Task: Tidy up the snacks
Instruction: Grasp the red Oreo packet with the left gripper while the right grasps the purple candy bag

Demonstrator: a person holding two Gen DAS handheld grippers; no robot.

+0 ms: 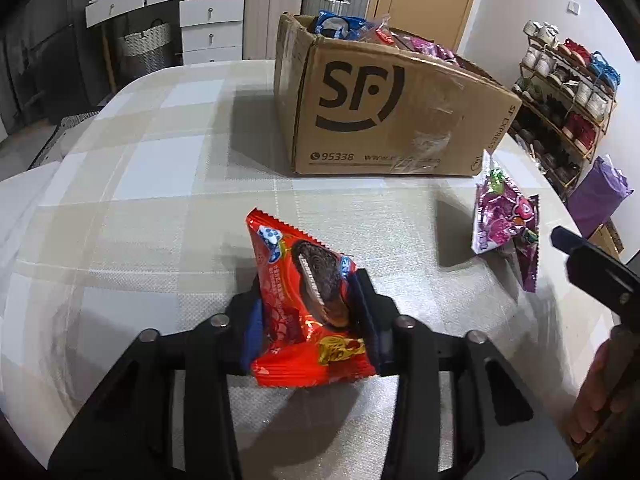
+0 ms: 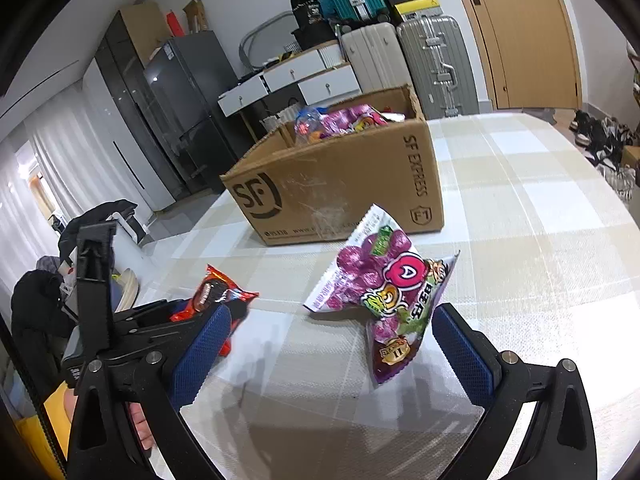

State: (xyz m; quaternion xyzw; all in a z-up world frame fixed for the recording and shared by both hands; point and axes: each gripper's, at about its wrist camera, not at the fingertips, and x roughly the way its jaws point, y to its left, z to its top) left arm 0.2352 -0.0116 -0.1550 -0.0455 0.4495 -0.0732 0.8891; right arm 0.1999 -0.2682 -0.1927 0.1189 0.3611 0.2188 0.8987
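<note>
On the table (image 1: 168, 184), the cookie packet (image 1: 308, 300) lies left of the candy bag (image 1: 505, 220), both before the snack-filled box (image 1: 400, 120).

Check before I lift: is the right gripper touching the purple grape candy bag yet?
Apart. The right wrist view shows the right gripper with its jaws wide around the purple candy bag, tablecloth showing between each blue pad and the wrapper.

Red cookie pack (image 1: 308, 304), purple grape-print bag (image 2: 384, 300), brown box (image 1: 392, 120) with black logo, beige-and-white checked tabletop (image 1: 152, 184), blue-padded black tongs (image 2: 324, 344).
</note>
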